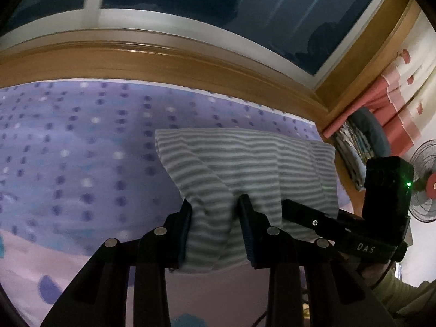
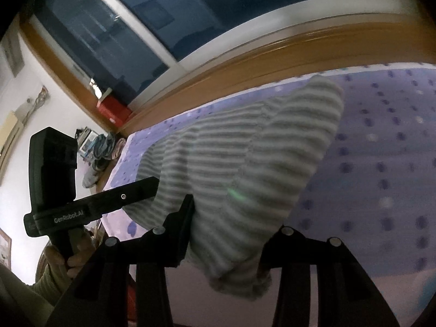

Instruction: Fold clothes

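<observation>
While both my left gripper and right gripper clamped the soft, light striped garment, its limp cloth sagged toward 6 o'clock, so near-edge holds suited it.

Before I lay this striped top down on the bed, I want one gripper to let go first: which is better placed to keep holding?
Probably the left gripper: the striped top sits squarely between its fingers. The right gripper holds a bunched corner hiding one finger.
</observation>
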Available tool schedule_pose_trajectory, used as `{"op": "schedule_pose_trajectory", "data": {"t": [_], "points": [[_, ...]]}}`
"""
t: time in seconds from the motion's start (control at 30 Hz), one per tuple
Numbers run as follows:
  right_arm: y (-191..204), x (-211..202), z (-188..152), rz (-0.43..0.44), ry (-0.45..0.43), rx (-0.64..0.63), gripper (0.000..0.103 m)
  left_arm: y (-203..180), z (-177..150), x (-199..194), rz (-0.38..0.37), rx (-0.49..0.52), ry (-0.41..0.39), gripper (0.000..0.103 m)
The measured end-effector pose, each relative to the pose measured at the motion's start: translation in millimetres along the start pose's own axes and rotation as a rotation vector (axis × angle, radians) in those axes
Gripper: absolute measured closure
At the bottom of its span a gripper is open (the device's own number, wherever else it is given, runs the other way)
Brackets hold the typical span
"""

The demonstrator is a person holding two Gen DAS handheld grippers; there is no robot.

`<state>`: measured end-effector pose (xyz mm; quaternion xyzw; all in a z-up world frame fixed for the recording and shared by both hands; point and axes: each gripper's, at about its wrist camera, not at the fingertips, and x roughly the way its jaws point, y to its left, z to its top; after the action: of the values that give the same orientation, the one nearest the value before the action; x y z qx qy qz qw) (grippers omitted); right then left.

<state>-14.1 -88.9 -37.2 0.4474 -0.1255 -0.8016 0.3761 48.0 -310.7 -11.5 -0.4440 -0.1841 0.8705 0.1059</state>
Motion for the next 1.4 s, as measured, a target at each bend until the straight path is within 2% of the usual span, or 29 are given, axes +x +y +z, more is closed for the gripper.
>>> {"op": "schedule_pose_trajectory", "data": {"t": [0.27, 0.57, 0.73, 0.83, 0.97, 1.1, 1.2, 1.4], "points": [[94, 56, -17, -0.010, 0.008, -0.009, 0.062, 82, -16, -59, 0.010, 0.004, -0.014, 0.071], [171, 105, -30, 0.006, 0.016, -0.048, 0.062, 160, -27, -115, 0.021, -0.016, -0.053, 0.071], [198, 127, -24, 0.046, 0.048, -0.099, 0.062, 187, -27, -134, 0.039, -0.056, -0.093, 0.071], [208, 140, -21, 0.078, 0.068, -0.123, 0.062, 202, -27, -143, 0.071, -0.102, -0.109, 0.071], [225, 160, -18, 0.134, 0.080, -0.160, 0.062, 218, -28, -155, 0.124, -0.108, -0.124, 0.071], [244, 179, -15, 0.152, 0.095, -0.165, 0.062, 242, -25, -168, 0.155, -0.125, -0.138, 0.071], [261, 192, -13, 0.148, 0.097, -0.186, 0.062, 265, -21, -173, 0.150, -0.124, -0.143, 0.071], [300, 236, -11, 0.098, 0.065, -0.132, 0.062, 323, -5, -181, 0.101, -0.086, -0.108, 0.071]]}}
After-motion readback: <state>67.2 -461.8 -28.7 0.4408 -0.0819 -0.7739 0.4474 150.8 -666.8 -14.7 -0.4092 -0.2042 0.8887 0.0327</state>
